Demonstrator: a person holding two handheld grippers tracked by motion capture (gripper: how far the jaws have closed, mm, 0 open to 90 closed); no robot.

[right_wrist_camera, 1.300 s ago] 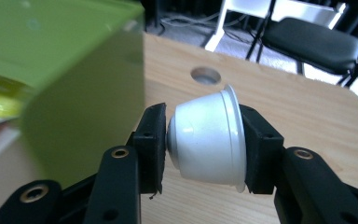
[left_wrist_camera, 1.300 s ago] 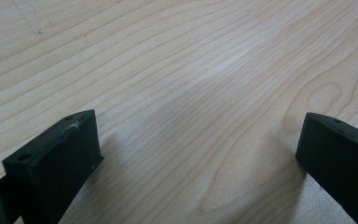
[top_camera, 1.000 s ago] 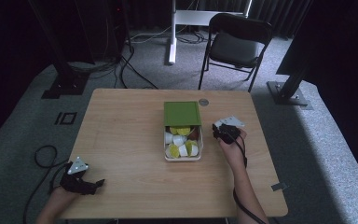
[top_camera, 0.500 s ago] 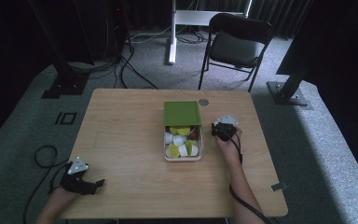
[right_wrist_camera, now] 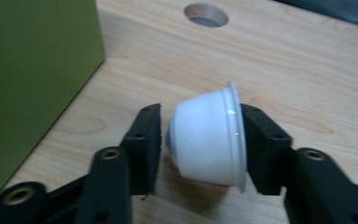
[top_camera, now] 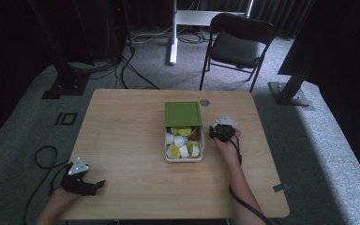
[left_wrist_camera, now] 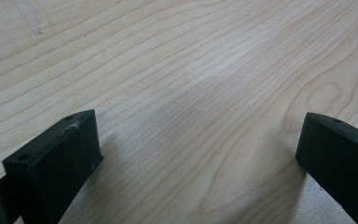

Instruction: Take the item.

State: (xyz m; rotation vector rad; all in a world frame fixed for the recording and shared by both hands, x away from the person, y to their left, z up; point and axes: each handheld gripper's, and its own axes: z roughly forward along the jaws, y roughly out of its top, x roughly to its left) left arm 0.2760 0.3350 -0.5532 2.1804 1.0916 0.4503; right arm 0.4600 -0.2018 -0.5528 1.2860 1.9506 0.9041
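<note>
Right tool (right_wrist_camera: pixel 200 140) pinches a white capsule (right_wrist_camera: pixel 207 140) sideways, its lid face hidden; left tool (left_wrist_camera: pixel 191 154) gapes wide over bare table (left_wrist_camera: pixel 177 70)

Box (top_camera: pixel 183 136) sits mid-counter (top_camera: pixel 126 136), lid (top_camera: pixel 183 114) behind it, capsules (top_camera: pixel 181 143) inside. Right hand-held gripper (top_camera: pixel 214 133) just right of box, capsule (right_wrist_camera: pixel 208 140) between its jaws. Left hand-held gripper (top_camera: pixel 97 185) at near-left corner.

Honestly can't read any text, labels, brands or numbers anywhere here, everything's plain or too small and blurry to make out.
</note>
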